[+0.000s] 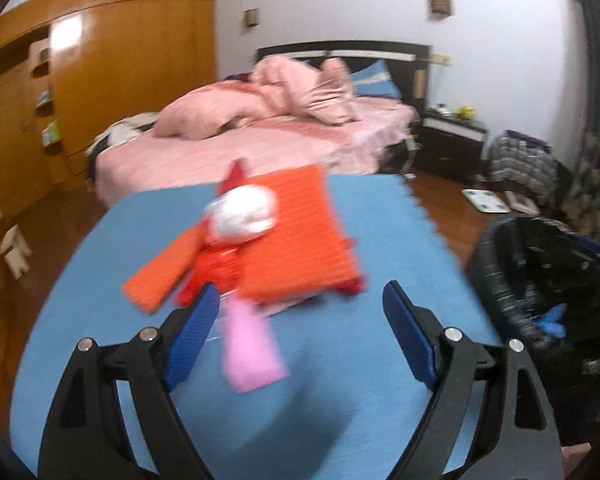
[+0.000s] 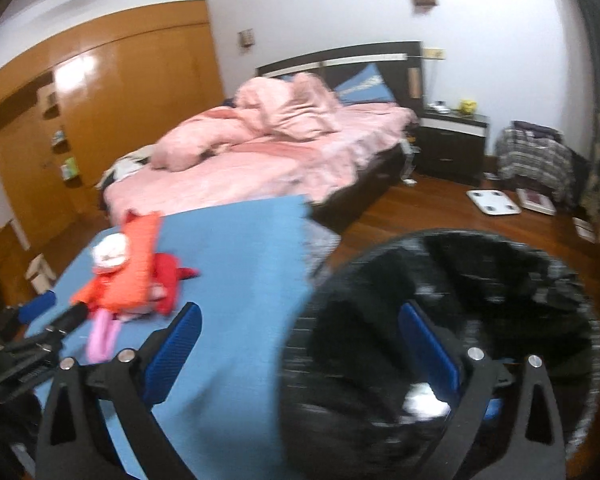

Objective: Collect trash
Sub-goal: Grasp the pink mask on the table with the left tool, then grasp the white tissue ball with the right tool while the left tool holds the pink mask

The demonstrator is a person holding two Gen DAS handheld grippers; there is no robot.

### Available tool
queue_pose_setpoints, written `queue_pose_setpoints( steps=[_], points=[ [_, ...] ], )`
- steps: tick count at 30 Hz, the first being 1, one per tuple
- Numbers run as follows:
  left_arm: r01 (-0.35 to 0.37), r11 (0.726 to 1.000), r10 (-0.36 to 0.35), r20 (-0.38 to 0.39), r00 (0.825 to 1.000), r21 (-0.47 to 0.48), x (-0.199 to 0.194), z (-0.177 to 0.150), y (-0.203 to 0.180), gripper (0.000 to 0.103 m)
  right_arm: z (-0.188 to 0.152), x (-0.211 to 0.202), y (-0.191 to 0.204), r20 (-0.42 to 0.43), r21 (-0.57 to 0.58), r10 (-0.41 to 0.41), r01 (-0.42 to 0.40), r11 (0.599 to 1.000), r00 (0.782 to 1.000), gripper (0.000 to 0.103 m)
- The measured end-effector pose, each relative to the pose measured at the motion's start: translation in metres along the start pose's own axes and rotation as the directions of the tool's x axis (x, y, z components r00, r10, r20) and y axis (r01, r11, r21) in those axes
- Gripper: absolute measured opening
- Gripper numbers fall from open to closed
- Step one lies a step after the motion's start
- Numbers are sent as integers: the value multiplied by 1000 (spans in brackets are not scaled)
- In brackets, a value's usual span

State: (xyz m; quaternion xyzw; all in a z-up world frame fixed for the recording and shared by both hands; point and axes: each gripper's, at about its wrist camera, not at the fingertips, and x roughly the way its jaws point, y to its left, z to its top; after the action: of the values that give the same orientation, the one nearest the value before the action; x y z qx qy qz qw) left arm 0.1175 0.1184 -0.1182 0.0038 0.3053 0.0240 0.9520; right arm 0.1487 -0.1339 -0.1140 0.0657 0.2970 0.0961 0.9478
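**Two grippers wide open over the blue mat and the bin**

Two sets of tongs are in our hands, and both stand spread wide with nothing between the ribbed blue pads. Our left gripper (image 1: 302,314) hovers above the blue foam mat with a jigsaw edge (image 1: 400,232); its left pad sits just beside a pink soft oblong piece (image 1: 252,350) that lies flat on the mat, though blur keeps us from saying whether they touch. Beyond that piece we see a heap of trash: an orange ribbed flat packet (image 1: 300,240), a crumpled white ball of paper or plastic (image 1: 242,214) on top of it, and red crinkled scraps (image 1: 212,272) underneath.

Our right gripper (image 2: 298,334) hangs over the rim of the round bin lined with a glossy black plastic bag (image 2: 500,280), its right finger above the opening and its left finger above the mat. The bin stands on the wooden floor, close beside the mat's edge. Something pale (image 2: 424,398) lies inside it, too blurred to name. The trash heap lies well left of the bin.
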Motion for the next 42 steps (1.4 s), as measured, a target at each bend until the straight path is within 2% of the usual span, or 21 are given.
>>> queue_pose_setpoints(
  steps=[6,12,18,20,21,23,24,25,31,37,42],
  points=[
    [-100,994,96,-66,993,-49,13,-13,47,79,-11,38,60,-34,-76,43,-46,996,998,97],
    [-100,992,91,-115,989,-75,29,-24,63,77,-24,68,80,-93,-117,54,-65,991,994,97],
    [-65,993,48,-166,985,-98,50,-27,62,75,-33,74,80,-138,-137,62,-81,987,988,97],
    [-54,994,36,-189,981,-95,58,-29,60,67,-33,74,78,-143,-139,63,-83,987,988,97],
    [-44,995,25,-201,979,-92,62,-29,58,60,-34,75,78,-145,-140,61,-82,987,987,97],
    [-16,996,-3,-228,974,-84,71,-30,55,43,-34,77,77,-150,-137,62,-83,987,987,97],
    [5,997,-24,-241,970,-78,74,-30,54,27,-34,78,76,-151,-135,61,-82,987,987,97],
    [19,997,-36,-249,968,-72,76,-31,53,17,-35,78,76,-152,-134,62,-83,987,986,97],
    [37,995,-56,-202,978,-95,64,-32,57,7,-35,79,75,-152,-130,59,-79,988,987,97],
    [30,995,-45,-158,986,-95,37,-33,65,6,-33,77,77,-139,-127,64,-82,989,988,97],
    [-25,990,7,-129,992,-137,21,-35,91,6,-29,77,89,-127,-132,80,-96,987,989,97]
  ],
)
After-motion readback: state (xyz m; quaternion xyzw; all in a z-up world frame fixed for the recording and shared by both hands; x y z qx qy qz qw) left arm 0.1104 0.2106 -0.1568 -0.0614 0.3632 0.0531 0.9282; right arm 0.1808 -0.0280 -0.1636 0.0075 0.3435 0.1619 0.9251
